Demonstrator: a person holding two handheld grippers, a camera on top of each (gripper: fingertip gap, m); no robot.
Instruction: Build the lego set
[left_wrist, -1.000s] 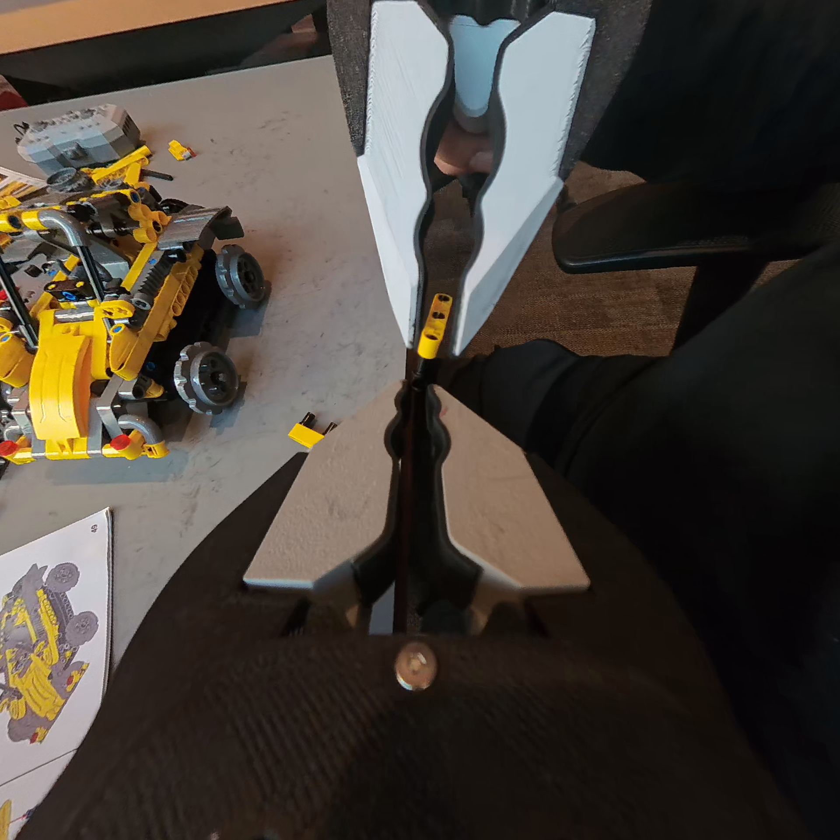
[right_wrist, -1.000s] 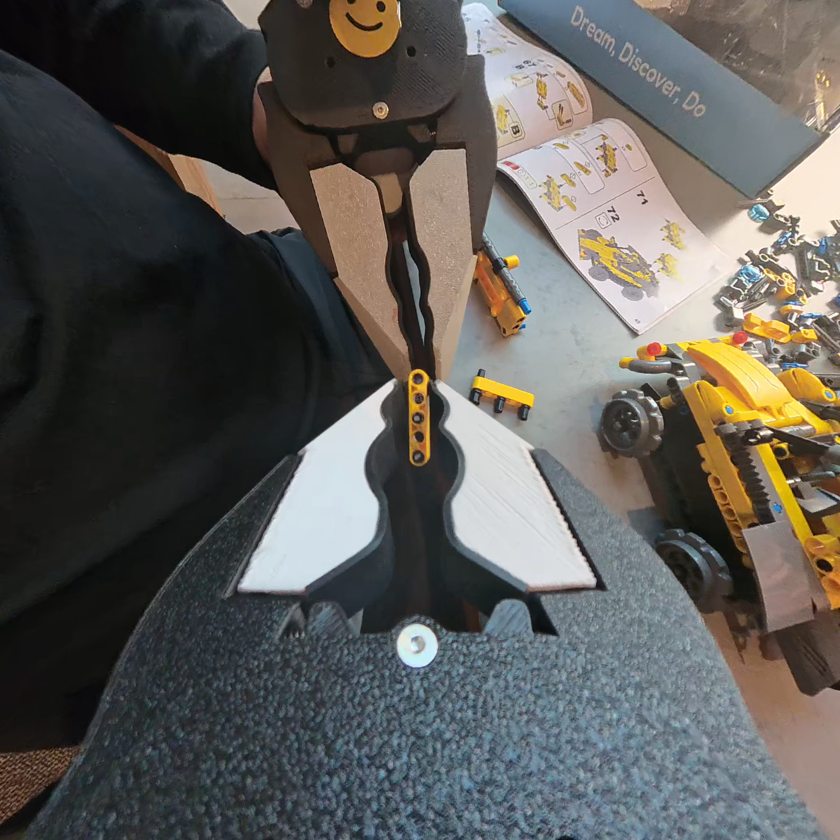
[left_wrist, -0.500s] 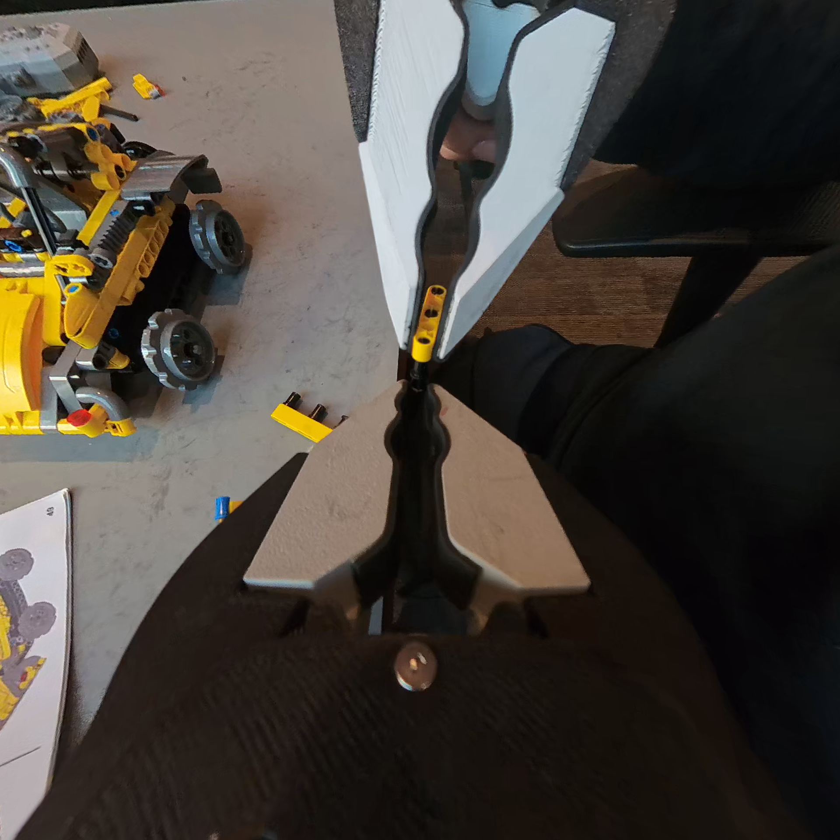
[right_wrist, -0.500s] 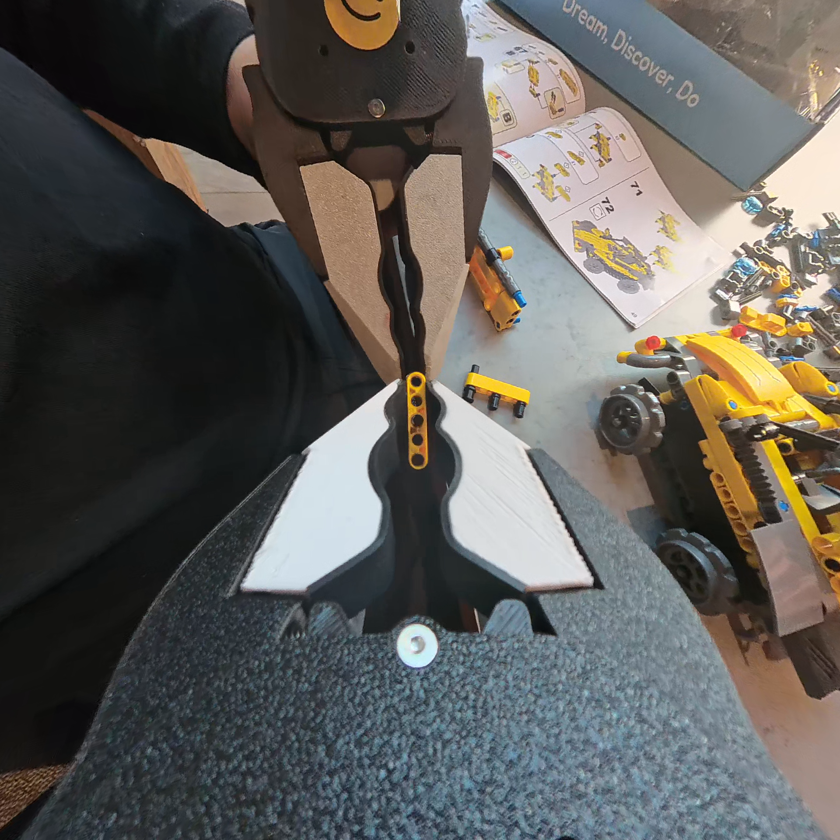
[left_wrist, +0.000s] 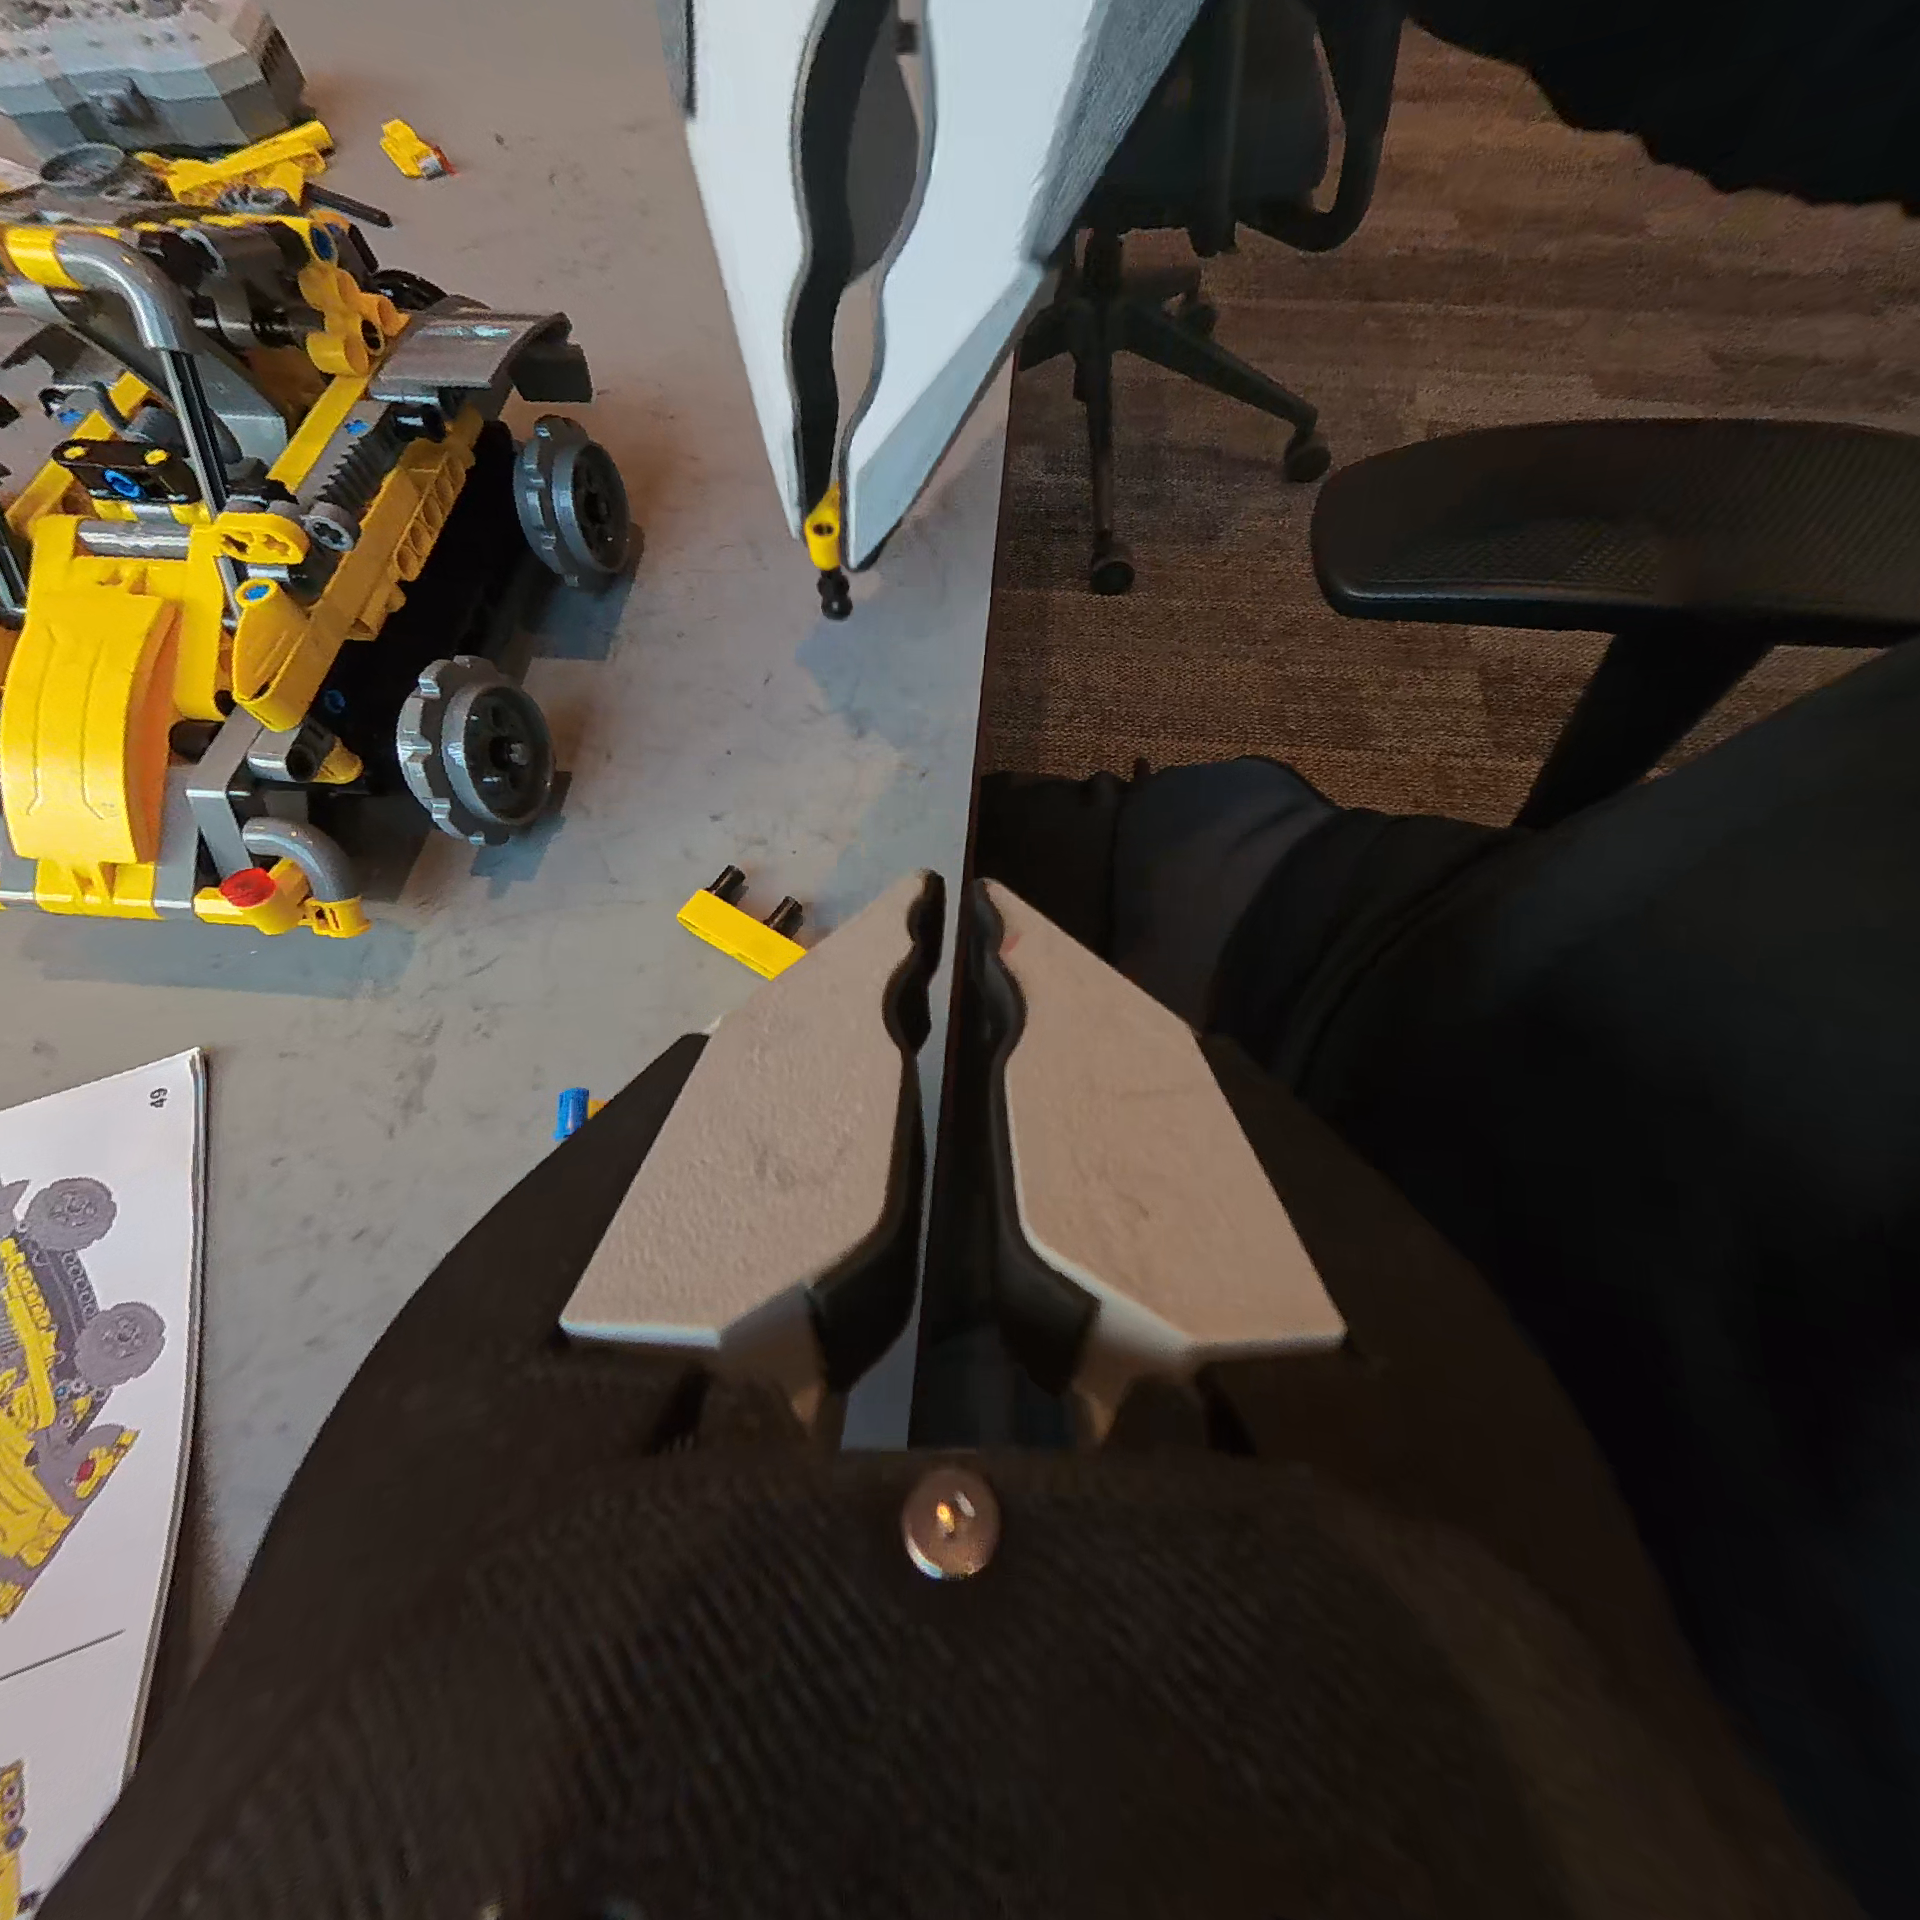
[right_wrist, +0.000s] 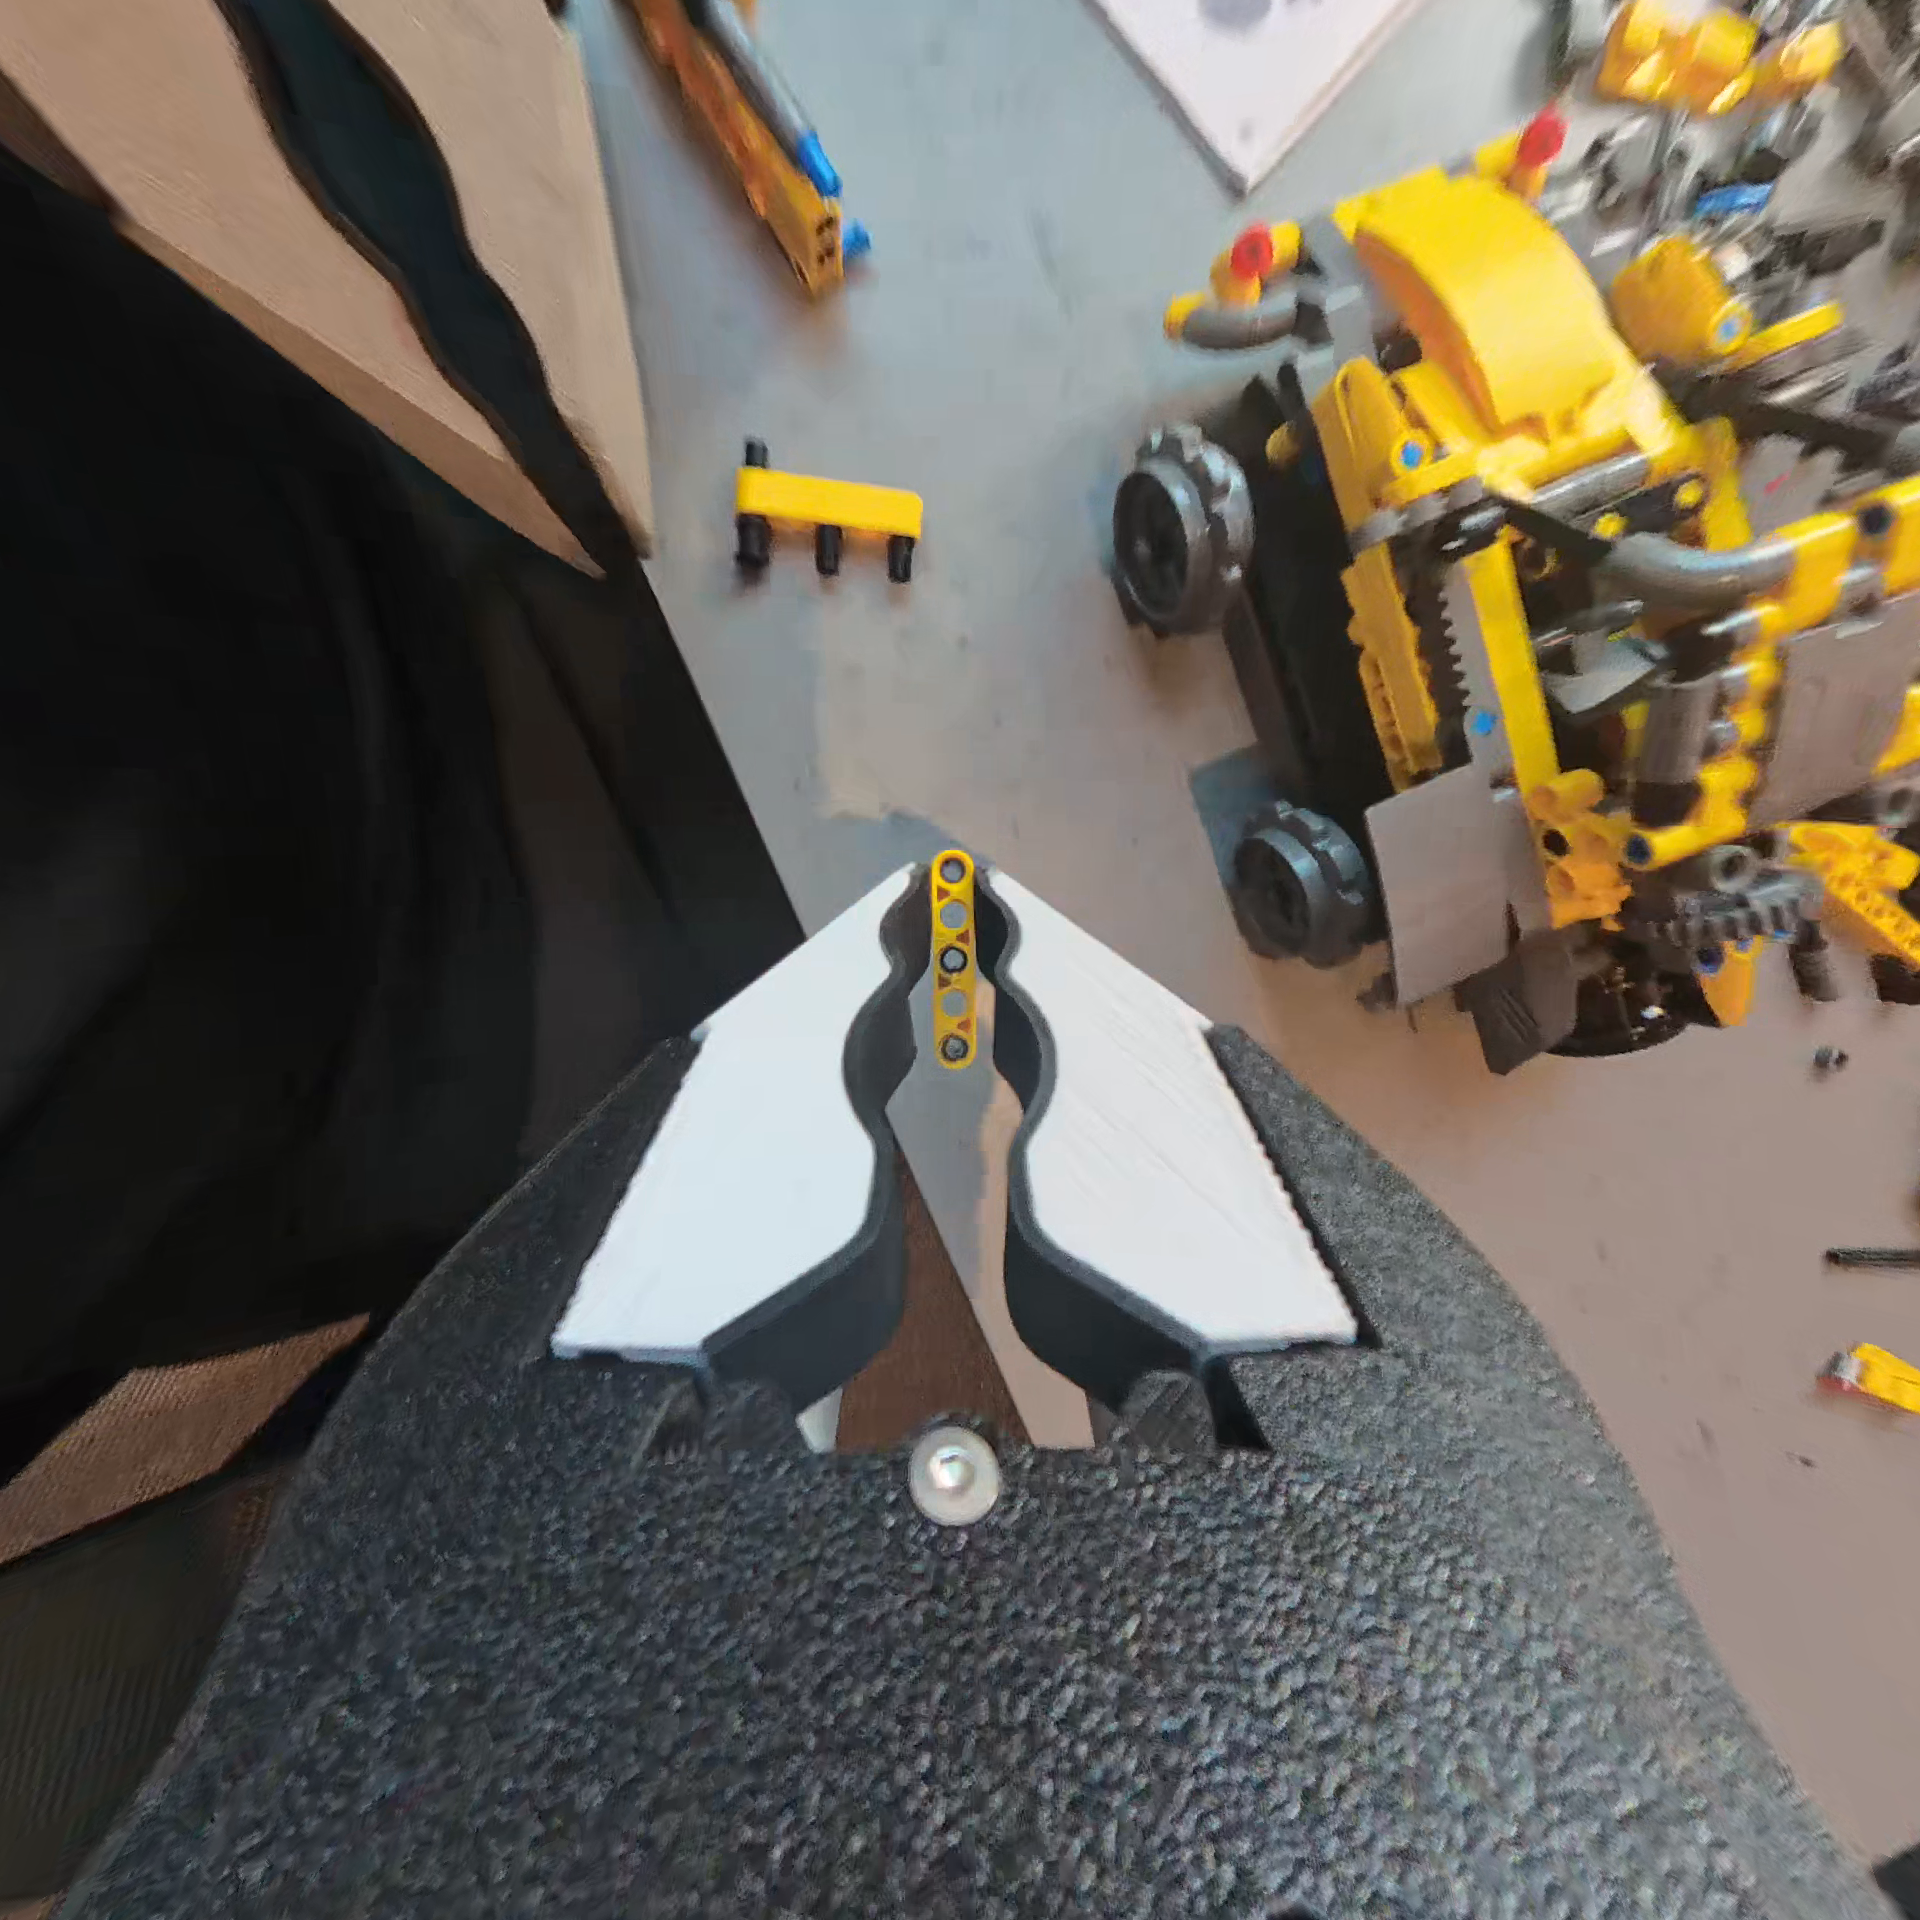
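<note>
The right gripper (right_wrist: 954, 873) has its jaws drawn in on a thin yellow beam (right_wrist: 953, 961), a slim strip with a row of holes, pinched near its far end so that most of its length lies back between the white fingers (right_wrist: 1122, 1122). In the left wrist view the same beam (left_wrist: 826, 525) pokes out of the white jaws above the grey tabletop (left_wrist: 665, 748), with a small black pin (left_wrist: 834, 596) hanging from its tip. The left gripper (left_wrist: 954, 894) sits at the tabletop's edge with its jaws narrow, a slim gap between them and nothing in it. Just beside it lies a short yellow bar with black pins (left_wrist: 740, 925) (three pins showing in the right wrist view), and a little farther off stands the yellow and grey toy vehicle (left_wrist: 239, 582) on dark wheels, with an open instruction booklet (left_wrist: 94, 1351) nearer the camera. The beam looks light, stiff and smooth-sided, likely to swivel if gripped at a single point, so the flat faces along its middle seem the surer place to hold it. A person's dark clothing and an office chair (left_wrist: 1621, 520) fill the side off the tabletop.
</note>
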